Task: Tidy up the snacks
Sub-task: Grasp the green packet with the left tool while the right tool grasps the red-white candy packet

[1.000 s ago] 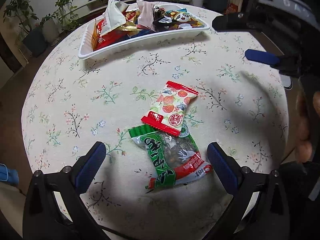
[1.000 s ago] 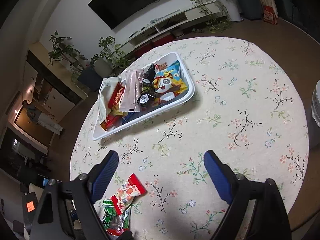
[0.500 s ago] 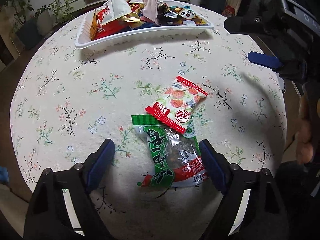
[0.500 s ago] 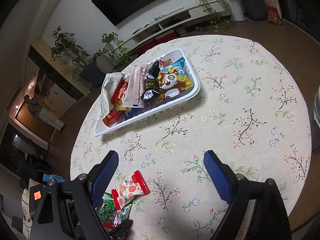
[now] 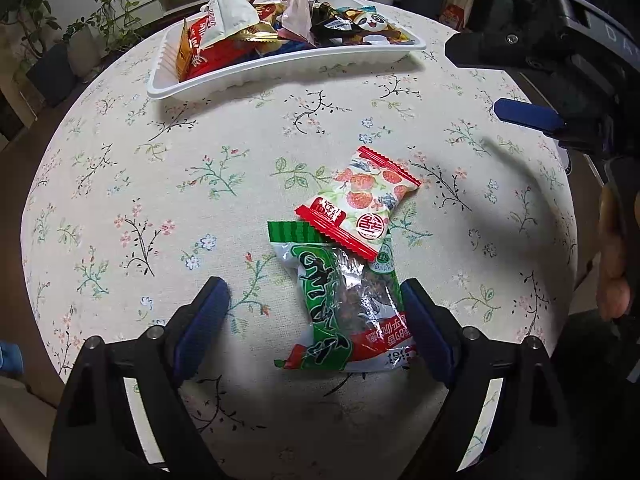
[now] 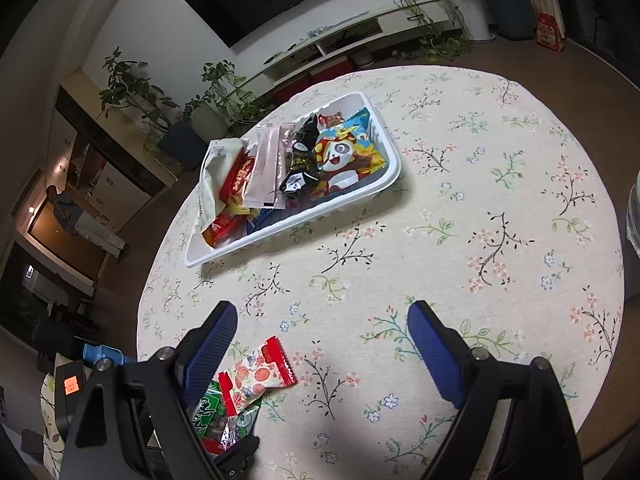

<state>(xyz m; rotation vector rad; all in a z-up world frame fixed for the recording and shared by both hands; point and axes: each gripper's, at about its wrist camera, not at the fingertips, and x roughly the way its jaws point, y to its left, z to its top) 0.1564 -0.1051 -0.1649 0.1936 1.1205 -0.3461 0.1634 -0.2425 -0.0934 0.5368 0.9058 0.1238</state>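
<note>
A green seaweed-style snack packet (image 5: 344,304) lies on the floral tablecloth, and a red-and-white fruit-print packet (image 5: 360,204) overlaps its far end. My left gripper (image 5: 311,286) points steeply down over the green packet with its jaws open around it. The right pad sits close to the packet's edge and the left pad stands well apart. The same green packet (image 6: 216,412) and fruit-print packet (image 6: 258,376) show at the lower left of the right wrist view. My right gripper (image 6: 320,308) hovers open over bare cloth, holding nothing. A white tray (image 5: 280,68) with several snacks sits at the far side.
The round table's edge runs close behind the packets on the near side. A hand (image 5: 612,248) holds the right gripper's handle at the right. A pale container (image 6: 632,212) stands at the table's right edge. Potted plants and a low TV cabinet stand beyond the table.
My left gripper's jaws have narrowed and it has tipped down closer over the green packet. The right gripper and both packets have stayed put.
</note>
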